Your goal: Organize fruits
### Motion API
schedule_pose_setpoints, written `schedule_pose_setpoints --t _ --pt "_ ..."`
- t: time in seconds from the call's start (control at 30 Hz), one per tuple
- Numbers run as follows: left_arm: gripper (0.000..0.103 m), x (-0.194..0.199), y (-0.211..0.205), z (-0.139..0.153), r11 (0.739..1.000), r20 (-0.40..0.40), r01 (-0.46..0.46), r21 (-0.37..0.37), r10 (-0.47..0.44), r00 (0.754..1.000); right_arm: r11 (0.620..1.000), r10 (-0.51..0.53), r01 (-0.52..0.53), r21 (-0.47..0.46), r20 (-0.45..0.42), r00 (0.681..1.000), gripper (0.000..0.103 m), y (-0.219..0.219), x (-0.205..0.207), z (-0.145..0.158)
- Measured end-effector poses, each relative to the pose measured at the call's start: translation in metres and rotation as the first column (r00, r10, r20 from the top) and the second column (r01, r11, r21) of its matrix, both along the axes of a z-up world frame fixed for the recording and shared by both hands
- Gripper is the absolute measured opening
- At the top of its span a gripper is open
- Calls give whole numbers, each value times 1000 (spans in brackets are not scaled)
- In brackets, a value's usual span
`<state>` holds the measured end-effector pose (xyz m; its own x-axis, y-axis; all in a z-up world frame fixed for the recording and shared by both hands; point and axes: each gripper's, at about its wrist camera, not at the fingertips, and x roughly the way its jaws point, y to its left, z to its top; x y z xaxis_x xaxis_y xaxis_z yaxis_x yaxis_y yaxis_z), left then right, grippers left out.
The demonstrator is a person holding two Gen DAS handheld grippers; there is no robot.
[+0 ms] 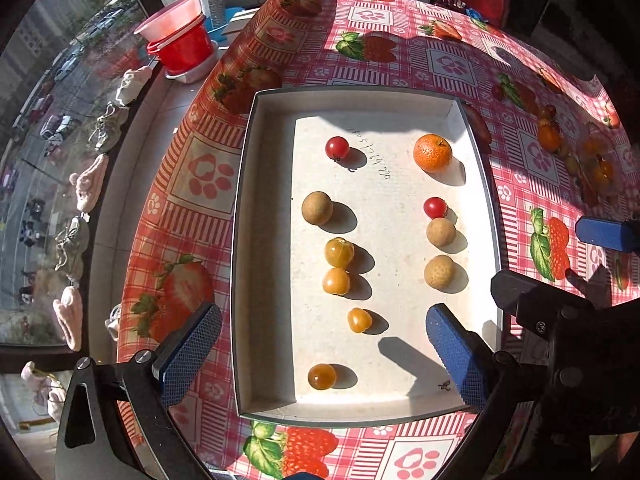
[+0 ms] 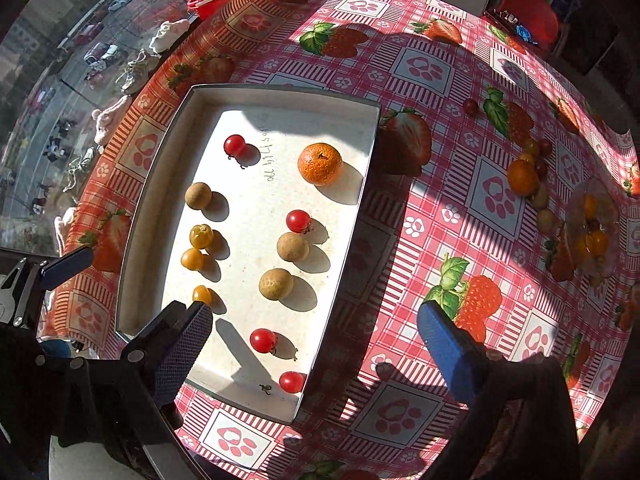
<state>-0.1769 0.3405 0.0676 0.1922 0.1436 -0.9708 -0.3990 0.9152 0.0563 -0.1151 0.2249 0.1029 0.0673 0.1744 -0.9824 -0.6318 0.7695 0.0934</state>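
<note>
With both tongs, left (image 1: 324,354) and right (image 2: 316,354), spread empty over the white rectangular tray (image 1: 244,240), we judge a placement finished; next, fetch loose fruit (image 2: 522,178) at three o'clock on the desk.

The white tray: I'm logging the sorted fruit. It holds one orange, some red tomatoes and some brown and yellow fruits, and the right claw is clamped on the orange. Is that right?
Not quite. The white tray does hold one orange, red tomatoes and brown and yellow fruits, but the right claw is open and empty; the orange lies free on the tray floor, far from its fingers. The right wrist view shows this.
</note>
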Motion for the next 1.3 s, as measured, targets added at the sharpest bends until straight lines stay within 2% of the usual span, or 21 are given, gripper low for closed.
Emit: schedule_pose_setpoints --t 0.6,1.3 --pt "103 -16 -8 12 999 -19 46 27 -45 999 998 48 -48 -39 5 999 102 -1 -17 12" --pt "103 -18 -11 15 998 -19 59 35 -59 998 998 55 -55 -41 3 998 102 0 -19 17"
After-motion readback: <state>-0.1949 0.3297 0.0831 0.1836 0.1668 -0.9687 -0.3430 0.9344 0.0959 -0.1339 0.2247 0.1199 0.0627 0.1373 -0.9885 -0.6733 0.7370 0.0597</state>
